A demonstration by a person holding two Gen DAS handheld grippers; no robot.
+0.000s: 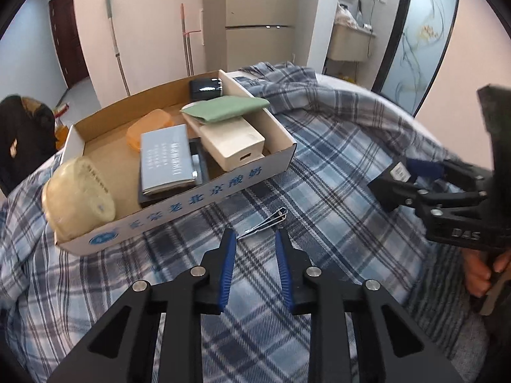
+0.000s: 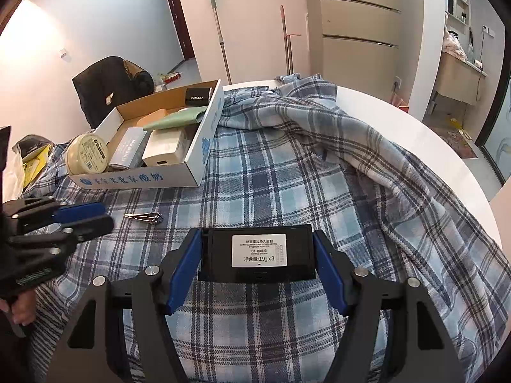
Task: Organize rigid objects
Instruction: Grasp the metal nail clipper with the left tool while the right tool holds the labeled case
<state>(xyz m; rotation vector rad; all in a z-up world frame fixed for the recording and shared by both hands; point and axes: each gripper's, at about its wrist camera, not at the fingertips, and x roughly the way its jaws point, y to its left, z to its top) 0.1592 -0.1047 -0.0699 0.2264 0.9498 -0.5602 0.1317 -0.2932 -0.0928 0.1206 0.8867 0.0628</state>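
A metal nail clipper (image 1: pixel 265 220) lies on the plaid cloth (image 1: pixel 319 166), just ahead of my left gripper (image 1: pixel 255 234). Its near end reaches in between the blue pads (image 1: pixel 225 274), which stand a narrow gap apart and do not press on it. My right gripper (image 2: pixel 257 239) is shut on a flat black case with a white label (image 2: pixel 258 252), held above the cloth. In the left wrist view that gripper (image 1: pixel 392 178) hangs at the right. The right wrist view shows the left gripper (image 2: pixel 105 215) near the clipper (image 2: pixel 143 216). A cardboard tray (image 1: pixel 207 198) stands beyond.
The tray (image 2: pixel 127 177) holds a round cream tin (image 1: pixel 76 198), a grey-blue booklet (image 1: pixel 166 159), a white power bank (image 1: pixel 233 145), a green pouch (image 1: pixel 226 107), an orange case (image 1: pixel 150 127) and a black box (image 1: pixel 204 87). The white table rim (image 2: pixel 415 134) curves at right. A dark jacket (image 2: pixel 108 86) sits behind.
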